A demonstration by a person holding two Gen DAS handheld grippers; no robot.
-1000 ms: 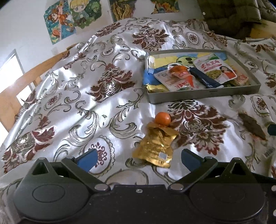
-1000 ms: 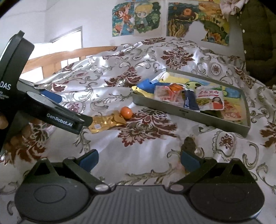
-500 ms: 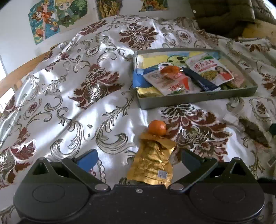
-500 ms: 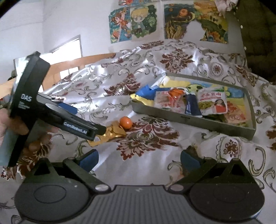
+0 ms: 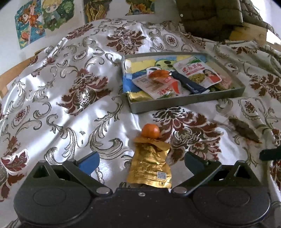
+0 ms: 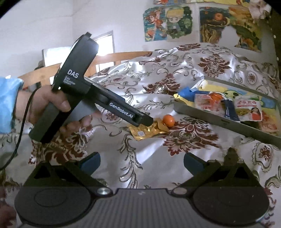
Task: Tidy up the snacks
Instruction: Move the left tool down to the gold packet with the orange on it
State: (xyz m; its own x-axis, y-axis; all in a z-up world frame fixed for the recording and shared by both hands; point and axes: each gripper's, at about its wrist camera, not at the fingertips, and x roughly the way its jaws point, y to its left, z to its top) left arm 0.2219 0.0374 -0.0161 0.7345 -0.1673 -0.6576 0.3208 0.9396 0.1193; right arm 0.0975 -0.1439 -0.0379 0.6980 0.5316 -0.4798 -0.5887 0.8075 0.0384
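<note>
White walls (image 6: 43,26) are hung with cartoon posters (image 6: 163,22). A window (image 6: 105,41) is seen bright with daylight. A wooden rail (image 6: 123,56) is draped with glossy floral-patterned cloth (image 5: 70,79). A dark quilted coat (image 5: 210,15) is hung at right.

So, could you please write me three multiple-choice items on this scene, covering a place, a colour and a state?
1. Where is the mandarin?
A. in the tray
B. on the cloth at the gold pouch's top
C. in the left tool

2. What colour is the pouch between the left tool's fingers?
A. gold
B. green
C. white

3. How is the right tool?
A. shut on a packet
B. open and empty
C. shut on the mandarin

Answers: 1 B, it lies outside the tray. 2 A, shiny gold foil. 3 B, its fingers are spread with only cloth between.
</note>
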